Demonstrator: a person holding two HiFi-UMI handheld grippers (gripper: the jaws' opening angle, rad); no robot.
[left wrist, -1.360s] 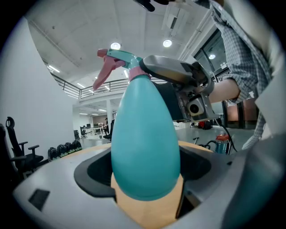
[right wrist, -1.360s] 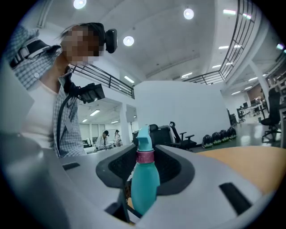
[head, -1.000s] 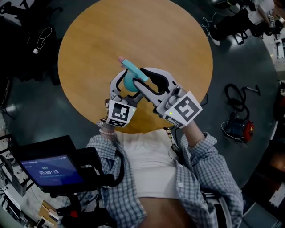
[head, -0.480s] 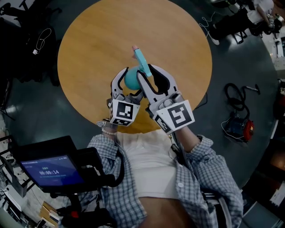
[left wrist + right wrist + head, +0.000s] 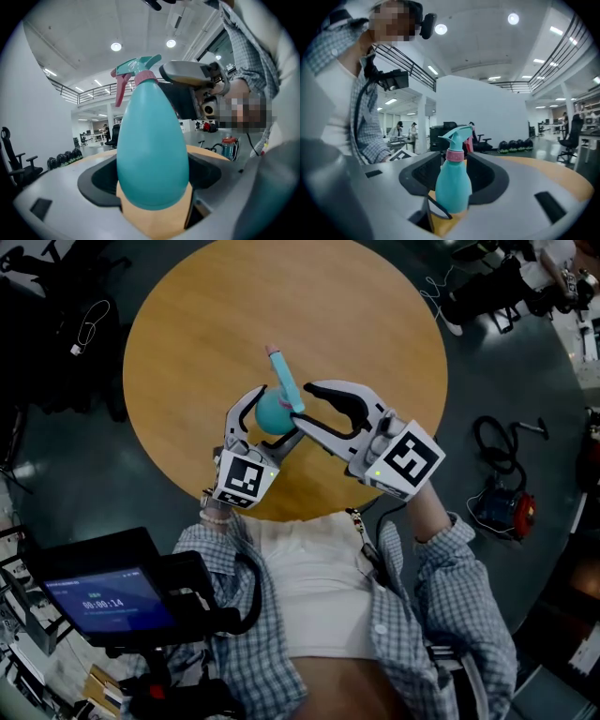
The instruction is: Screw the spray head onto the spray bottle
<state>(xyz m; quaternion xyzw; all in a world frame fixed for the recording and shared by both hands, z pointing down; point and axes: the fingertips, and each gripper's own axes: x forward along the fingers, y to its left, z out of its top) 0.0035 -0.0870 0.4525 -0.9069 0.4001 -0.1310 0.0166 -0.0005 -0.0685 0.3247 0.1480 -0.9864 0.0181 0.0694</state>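
Spray bottle (image 5: 272, 414) is sitting clamped in the left gripper (image 5: 270, 418) as jaws of the right gripper (image 5: 306, 405) are just opening, loose around its spray head (image 5: 282, 372).

Round wood table (image 5: 187, 352), plain orange-brown top, on dark grey floor (image 5: 487, 362). Spray bottle (image 5: 275, 411) upright over the table's near edge, approx. mid-width; can't tell if its base sits on the top. On floor off the table's right edge: coiled blk cable (image 5: 492, 442) and, nearer, a red & blue unit (image 5: 503, 509) w/ cords. Off the far-left edge: white cable (image 5: 91, 320) on dark gear.
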